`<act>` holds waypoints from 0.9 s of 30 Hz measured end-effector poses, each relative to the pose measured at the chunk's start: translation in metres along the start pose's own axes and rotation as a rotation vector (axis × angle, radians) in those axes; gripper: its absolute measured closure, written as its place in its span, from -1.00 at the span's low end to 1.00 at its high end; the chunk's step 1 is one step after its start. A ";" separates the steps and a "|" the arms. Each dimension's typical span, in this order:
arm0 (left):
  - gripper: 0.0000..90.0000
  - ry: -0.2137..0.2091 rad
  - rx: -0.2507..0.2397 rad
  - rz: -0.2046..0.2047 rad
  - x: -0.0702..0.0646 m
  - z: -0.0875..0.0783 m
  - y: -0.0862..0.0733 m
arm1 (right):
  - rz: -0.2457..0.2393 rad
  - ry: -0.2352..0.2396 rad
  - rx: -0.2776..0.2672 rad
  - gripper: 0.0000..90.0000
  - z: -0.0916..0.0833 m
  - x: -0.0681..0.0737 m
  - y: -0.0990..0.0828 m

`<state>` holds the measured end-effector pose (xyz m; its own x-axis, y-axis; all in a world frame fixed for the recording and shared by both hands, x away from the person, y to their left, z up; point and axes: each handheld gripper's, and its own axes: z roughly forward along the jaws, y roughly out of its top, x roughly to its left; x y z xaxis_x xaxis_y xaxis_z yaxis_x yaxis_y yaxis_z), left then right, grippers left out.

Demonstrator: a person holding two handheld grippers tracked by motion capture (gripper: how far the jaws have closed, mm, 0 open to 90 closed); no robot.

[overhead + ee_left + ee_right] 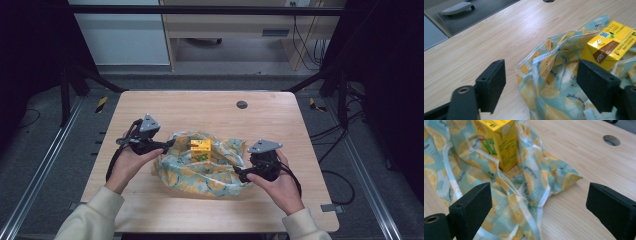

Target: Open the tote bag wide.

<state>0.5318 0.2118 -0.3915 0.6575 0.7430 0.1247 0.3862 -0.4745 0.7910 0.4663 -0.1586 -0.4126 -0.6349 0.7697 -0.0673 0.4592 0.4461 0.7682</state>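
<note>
A yellow drink carton [200, 149] stands upright in the middle of a crumpled lemon-print bag [197, 175] on the wooden table [200, 107]. At the bag's left rim, my left gripper [170, 143] is open, held just above the cloth. In the left gripper view its jaws [541, 85] stand wide over the bag's edge [549, 75], touching nothing, with the carton [610, 45] beyond the right jaw. My right gripper [239, 172] is open at the bag's right side. Its own view shows the gripper [539, 205] above the bag's corner [531, 182], the carton [496, 140] farther off.
A round cable hole [242, 104] sits near the table's far edge. Bare wood surrounds the bag on every side. Dark frame bars [70, 85] flank the table, and a pale cabinet [225, 25] stands behind it on the floor.
</note>
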 end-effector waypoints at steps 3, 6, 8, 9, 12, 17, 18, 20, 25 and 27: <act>-0.61 0.015 0.004 -0.008 0.005 -0.012 -0.004 | 0.017 -0.020 -0.019 -0.86 -0.008 -0.007 0.002; -0.69 0.035 0.001 -0.025 0.012 -0.024 -0.012 | 0.038 -0.042 -0.037 -0.87 -0.017 -0.014 0.001; -0.74 0.045 0.009 -0.030 0.016 -0.030 -0.019 | 0.051 -0.054 -0.047 -0.87 -0.023 -0.020 -0.003; -0.75 0.048 0.011 -0.036 0.018 -0.033 -0.023 | 0.061 -0.062 -0.047 -0.87 -0.025 -0.022 -0.005; -0.78 0.057 0.015 -0.053 0.025 -0.039 -0.035 | 0.087 -0.087 -0.042 -0.86 -0.031 -0.031 -0.013; -0.82 0.066 0.028 -0.075 0.035 -0.044 -0.053 | 0.124 -0.122 -0.027 -0.85 -0.038 -0.043 -0.031; -0.83 0.067 0.032 -0.077 0.036 -0.044 -0.056 | 0.130 -0.131 -0.023 -0.85 -0.039 -0.045 -0.035; -0.84 0.072 0.041 -0.079 0.039 -0.044 -0.062 | 0.140 -0.144 -0.015 -0.84 -0.040 -0.049 -0.044; -0.84 0.091 0.069 -0.089 0.046 -0.038 -0.079 | 0.171 -0.158 0.013 -0.82 -0.039 -0.058 -0.064; -0.84 0.088 0.077 -0.100 0.049 -0.035 -0.084 | 0.202 -0.157 0.022 -0.81 -0.035 -0.062 -0.071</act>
<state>0.5088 0.3044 -0.4315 0.5552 0.8254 0.1027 0.4973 -0.4284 0.7544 0.4514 -0.2535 -0.4408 -0.4259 0.9047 -0.0133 0.5813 0.2849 0.7621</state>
